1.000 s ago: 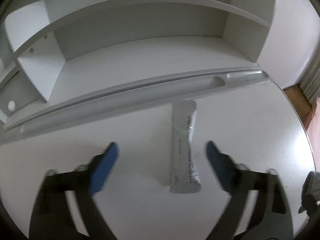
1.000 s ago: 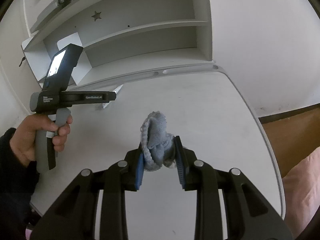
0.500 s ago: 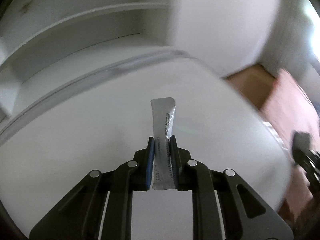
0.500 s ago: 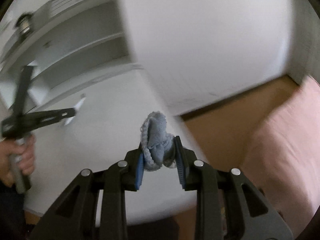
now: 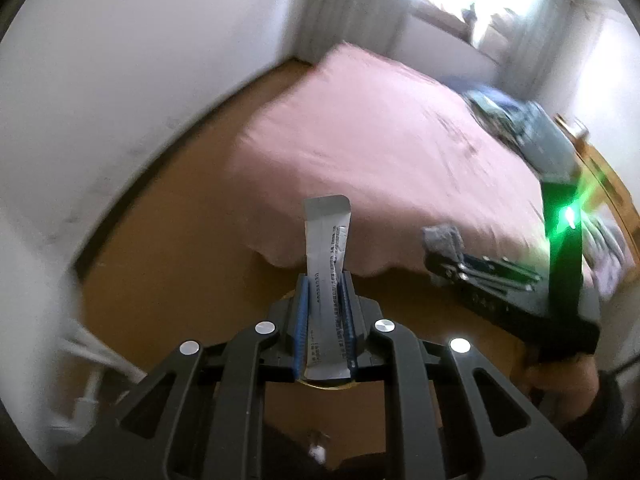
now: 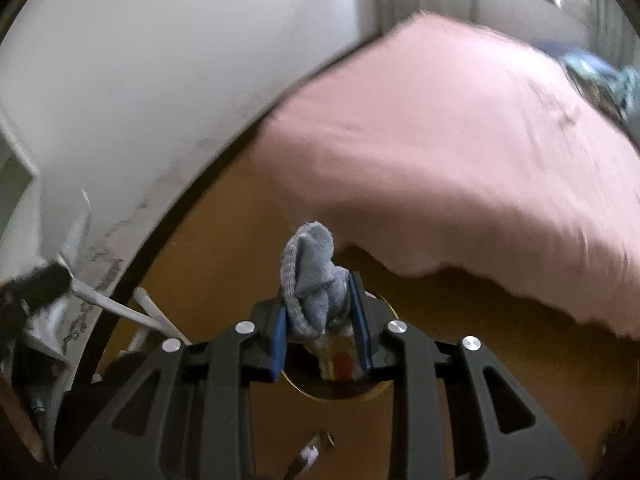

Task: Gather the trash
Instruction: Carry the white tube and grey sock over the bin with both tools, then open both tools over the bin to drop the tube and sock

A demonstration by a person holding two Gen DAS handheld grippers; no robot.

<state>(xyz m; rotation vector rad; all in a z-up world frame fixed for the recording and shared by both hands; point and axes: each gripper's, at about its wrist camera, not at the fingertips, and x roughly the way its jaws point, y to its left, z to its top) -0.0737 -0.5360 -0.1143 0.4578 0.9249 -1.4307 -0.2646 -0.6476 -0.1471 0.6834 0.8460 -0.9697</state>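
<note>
Squarely between left fingers [image 5: 303, 324]: sachet [image 5: 327, 264].

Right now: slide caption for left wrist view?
Left gripper clamps a silver foil sachet above wooden floor, pink bed beyond.

- My left gripper [image 5: 325, 312] has the silver stick sachet [image 5: 327, 276] pinched upright, dark print down one side, flat sealed top sticking out.
- My right gripper [image 6: 320, 320] has a crumpled grey sock [image 6: 312, 276] wedged between blue pads.
</note>
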